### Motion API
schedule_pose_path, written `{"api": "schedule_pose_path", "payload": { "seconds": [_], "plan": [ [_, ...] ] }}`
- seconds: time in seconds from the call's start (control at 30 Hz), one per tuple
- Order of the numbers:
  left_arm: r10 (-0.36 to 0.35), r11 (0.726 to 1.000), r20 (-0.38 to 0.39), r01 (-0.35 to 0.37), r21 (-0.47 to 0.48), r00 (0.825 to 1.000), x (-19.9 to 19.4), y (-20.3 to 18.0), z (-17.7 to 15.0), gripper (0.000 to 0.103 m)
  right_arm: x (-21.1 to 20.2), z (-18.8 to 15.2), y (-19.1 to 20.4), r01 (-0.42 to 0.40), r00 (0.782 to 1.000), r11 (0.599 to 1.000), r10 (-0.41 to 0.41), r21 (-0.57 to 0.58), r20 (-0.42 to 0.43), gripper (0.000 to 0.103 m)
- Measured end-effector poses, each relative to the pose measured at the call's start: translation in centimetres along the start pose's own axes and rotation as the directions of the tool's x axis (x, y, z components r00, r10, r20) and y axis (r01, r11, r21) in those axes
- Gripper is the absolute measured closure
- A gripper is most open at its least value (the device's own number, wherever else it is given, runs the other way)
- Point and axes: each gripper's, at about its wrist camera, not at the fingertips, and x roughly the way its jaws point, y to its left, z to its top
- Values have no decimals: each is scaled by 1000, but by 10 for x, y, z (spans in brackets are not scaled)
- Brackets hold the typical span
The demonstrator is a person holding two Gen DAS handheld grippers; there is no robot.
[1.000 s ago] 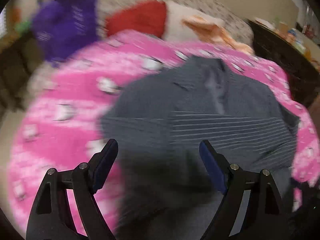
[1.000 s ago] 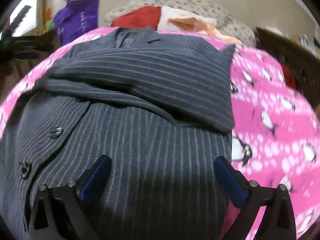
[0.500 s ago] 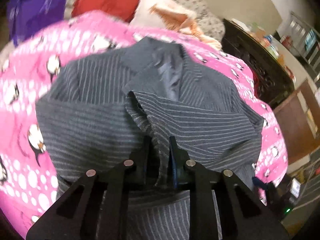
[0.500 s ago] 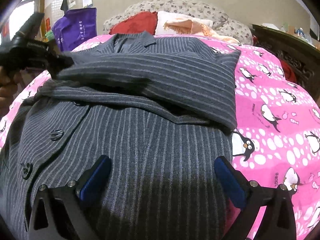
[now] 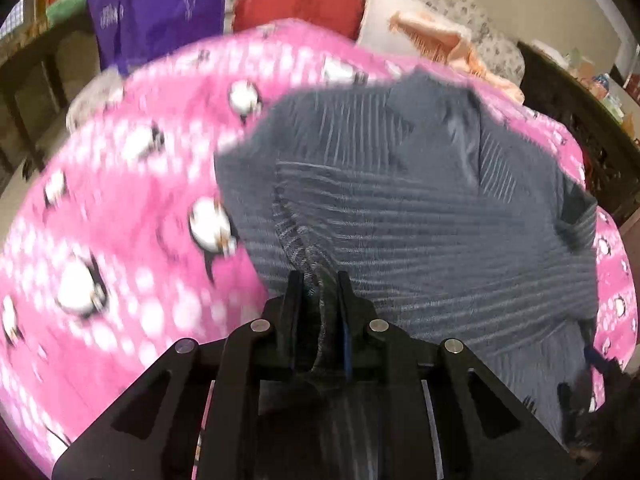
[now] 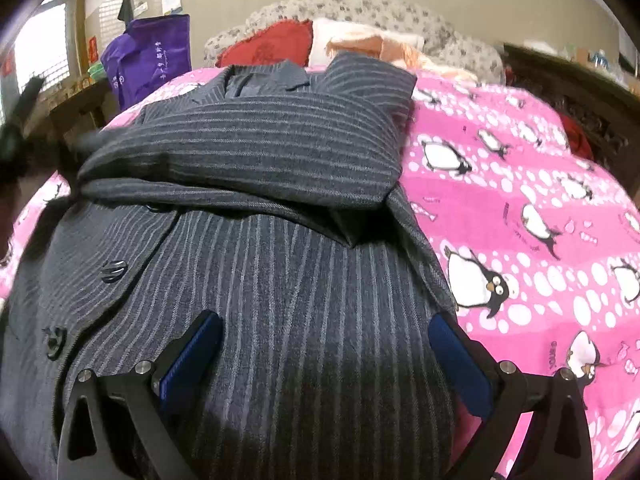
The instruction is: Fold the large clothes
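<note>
Left claw (image 5: 318, 280) on pinstriped jacket (image 5: 420, 216)

Left tongs (image 5: 318, 280) pinched together, right tongs (image 6: 324, 336) spread wide.

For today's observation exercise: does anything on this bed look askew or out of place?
Yes. The grey pinstriped jacket lies unevenly on the pink penguin blanket: one sleeve is folded across the chest at a slant, and a bunched ridge of cloth stands pinched up in the left tongs. No damage or spill shows.
</note>
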Motion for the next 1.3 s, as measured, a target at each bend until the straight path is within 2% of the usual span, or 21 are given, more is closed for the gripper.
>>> {"api": "schedule_pose_path", "payload": {
  "seconds": [0.1, 0.2, 0.27, 0.3, 0.33, 0.43, 0.47, 0.53, 0.6, 0.63, 0.73, 0.83, 0.93, 0.97, 1.03, 1.1, 1.13, 1.17, 1.23, 1.27, 1.3],
  "plan": [
    [47, 998, 89, -44, -33, 995, -23, 10, -2, 77, -22, 11, -17, -37, 999, 998, 36, 44, 24, 8],
    [126, 990, 237, -108, -85, 963, -55, 11, 7, 77, -50, 35, -41, -19, 990, 996, 6, 90, 141, 8],
    [115, 993, 279, -99, -69, 953, -58, -2, 19, 77, -53, 62, -56, -26, 984, 992, 3, 126, 178, 18],
    [99, 995, 274, -87, -53, 957, -54, -6, 23, 77, -51, 71, -59, -38, 983, 991, 13, 132, 184, 36],
    [68, 998, 258, -63, -29, 964, -47, -15, 27, 77, -45, 88, -61, -70, 983, 989, 46, 133, 176, 45],
    [8, 999, 136, -13, 39, 991, -7, -36, 28, 77, -18, 121, -58, -115, 990, 987, 104, 114, 99, 55],
    [37, 997, 71, -41, 63, 997, 13, -41, 22, 77, -7, 130, -55, -137, 989, 984, 129, 109, 76, 55],
    [91, 993, 18, -92, 79, 996, 38, -39, 6, 76, 18, 134, -53, -239, 971, 963, 237, 125, 30, 55],
    [79, 993, 95, -87, 84, 992, 40, -31, -13, 76, 52, 114, -45, -210, 971, 974, 217, 81, -100, 53],
    [80, 992, 115, -91, 92, 990, 39, -31, -18, 76, 68, 90, -42, -194, 967, 981, 196, 26, -164, 45],
    [72, 995, 127, -81, 65, 989, 38, -26, -19, 76, 61, 72, -69, -293, 949, 945, 306, 146, -77, 45],
    [78, 995, 131, -86, 53, 988, 37, -26, -20, 76, 37, 86, -72, -227, 972, 964, 234, 139, -37, 45],
    [82, 995, 135, -88, 37, 987, 32, -23, -21, 76, 8, 110, -61, -196, 979, 980, 193, 44, 71, 45],
    [87, 995, 135, -93, 35, 987, 33, -23, -21, 76, 4, 122, -55, -147, 985, 989, 147, -14, 88, 45],
    [97, 994, 137, -102, 35, 986, 33, -24, -20, 76, 11, 140, -54, -109, 992, 993, 111, -44, 63, 46],
    [108, 993, 137, -113, 32, 985, 34, -25, -19, 76, 22, 156, -60, -144, 988, 989, 145, -13, 59, 46],
    [110, 993, 138, -115, 28, 984, 34, -25, -19, 76, 29, 163, -55, -188, 981, 981, 190, -43, 50, 47],
    [112, 993, 138, -116, 23, 984, 35, -24, -19, 76, 37, 165, -51, -168, 985, 982, 171, -91, 27, 47],
    [112, 993, 136, -115, 18, 984, 35, -24, -19, 76, 85, 164, -59, -31, 993, 986, 13, -163, -114, 47],
    [112, 993, 137, -115, 18, 984, 35, -24, -19, 76, 104, 162, -71, 33, 985, 990, -56, -140, -164, 46],
    [114, 993, 137, -117, 20, 984, 35, -24, -19, 76, 113, 159, -90, 65, 981, 996, -74, -60, -177, 38]
  ]
}}
